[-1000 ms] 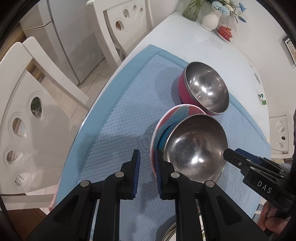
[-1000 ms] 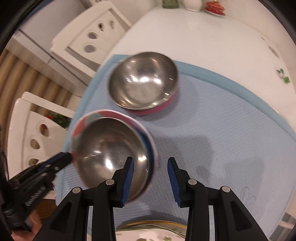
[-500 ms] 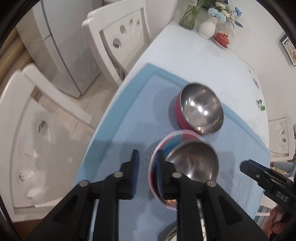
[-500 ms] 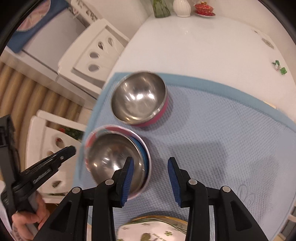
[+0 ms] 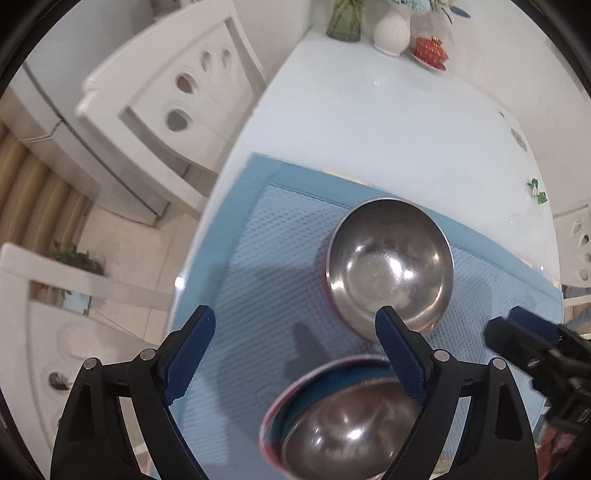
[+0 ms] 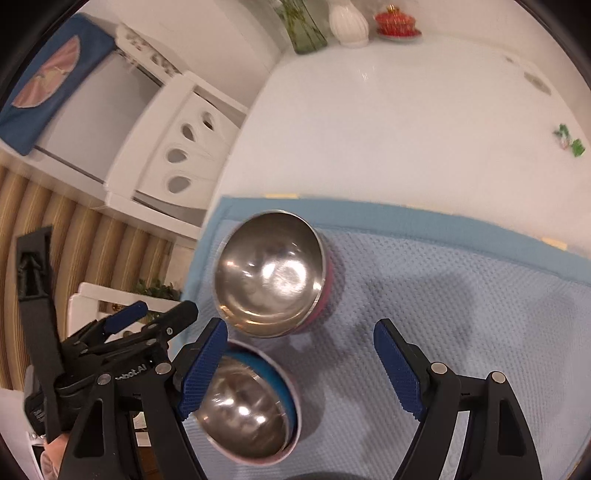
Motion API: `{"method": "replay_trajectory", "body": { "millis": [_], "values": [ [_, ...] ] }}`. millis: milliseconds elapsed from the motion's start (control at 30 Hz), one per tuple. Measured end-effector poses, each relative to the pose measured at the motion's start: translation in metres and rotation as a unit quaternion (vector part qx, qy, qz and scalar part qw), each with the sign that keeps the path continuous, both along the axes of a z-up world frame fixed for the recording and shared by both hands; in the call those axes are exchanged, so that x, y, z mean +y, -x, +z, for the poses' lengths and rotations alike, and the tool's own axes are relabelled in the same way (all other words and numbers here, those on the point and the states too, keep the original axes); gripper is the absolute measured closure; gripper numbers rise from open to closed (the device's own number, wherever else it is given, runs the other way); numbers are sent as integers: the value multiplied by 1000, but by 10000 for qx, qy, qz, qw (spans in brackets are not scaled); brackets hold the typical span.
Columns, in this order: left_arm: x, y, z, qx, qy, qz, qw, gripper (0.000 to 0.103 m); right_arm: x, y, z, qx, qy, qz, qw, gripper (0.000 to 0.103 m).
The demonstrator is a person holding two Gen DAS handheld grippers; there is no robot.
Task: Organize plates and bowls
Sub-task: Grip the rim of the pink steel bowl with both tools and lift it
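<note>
2 steel bowls sit on the blue mat (image 5: 258, 280), near its left edge. The far one, the pink-sided bowl (image 5: 389, 262), stands upright toward 12 o'clock on the mat. The near one, the blue-rimmed bowl (image 5: 343, 424), lies just beside it at 6 o'clock, tilted, its steel inside facing up; whether it rests in a plate or is one piece cannot be told.

The left gripper (image 5: 295, 354) has just been opening: its jaws stand wide apart above the mat, nothing pressed between them, the blue-rimmed bowl below and between the fingers. The right gripper (image 6: 301, 363) has likewise just been opening; its jaws are spread, with bare mat between them and the blue-rimmed bowl at its left finger, at 8 o'clock.

The mat lies on a white table (image 5: 388, 122). At the table's 12 o'clock end stand a white vase (image 5: 391, 31), a green glass vase (image 5: 343, 22) and a red dish (image 5: 428, 51). White chairs (image 5: 166, 92) stand at 10 o'clock.
</note>
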State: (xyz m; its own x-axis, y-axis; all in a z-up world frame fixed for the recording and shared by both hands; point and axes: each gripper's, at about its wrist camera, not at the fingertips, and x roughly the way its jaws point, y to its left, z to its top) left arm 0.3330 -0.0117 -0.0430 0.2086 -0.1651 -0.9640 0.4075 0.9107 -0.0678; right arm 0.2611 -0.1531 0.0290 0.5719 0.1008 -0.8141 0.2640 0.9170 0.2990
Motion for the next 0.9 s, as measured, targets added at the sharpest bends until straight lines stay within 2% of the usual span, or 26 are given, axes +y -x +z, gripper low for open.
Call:
{"method": "replay_trajectory", "body": {
  "millis": [200,300,333,367,400,533,567,600,633,733,900],
  "values": [
    [-8,-14,-36,250,-151,4,9996,19,-18,-23,-37,156,-323,-146,9992,23],
    [-10,-20,-49,358,-150,-4,9992,28,-24,-31,-52,193,-419,-152,9988,23],
    [-11,-21,-53,389,-162,-26,9991,35,-25,-34,-57,204,-439,-143,9987,24],
    [-12,-23,-57,414,-167,-42,9990,42,-25,-38,-61,222,-451,-133,9986,28],
    [-13,-24,-60,439,-135,-53,9989,45,-26,-40,-65,246,-450,-127,9986,37],
    [-14,-24,-62,480,225,-104,9985,69,-21,-50,-75,232,-493,30,9985,54],
    [-17,-23,-60,451,286,-149,9985,78,-18,-51,-75,186,-473,86,9987,64],
    [-19,-21,-58,410,333,-201,9984,82,-15,-52,-74,132,-438,128,9989,74],
    [-22,-20,-57,367,316,-240,9985,88,-11,-54,-73,92,-321,156,9993,76],
    [-27,-15,-56,178,204,-244,9993,89,-4,-59,-71,141,-26,201,9997,78],
    [-22,-18,-57,253,271,-125,9992,89,-10,-52,-71,84,-179,156,9997,78]
  ]
}}
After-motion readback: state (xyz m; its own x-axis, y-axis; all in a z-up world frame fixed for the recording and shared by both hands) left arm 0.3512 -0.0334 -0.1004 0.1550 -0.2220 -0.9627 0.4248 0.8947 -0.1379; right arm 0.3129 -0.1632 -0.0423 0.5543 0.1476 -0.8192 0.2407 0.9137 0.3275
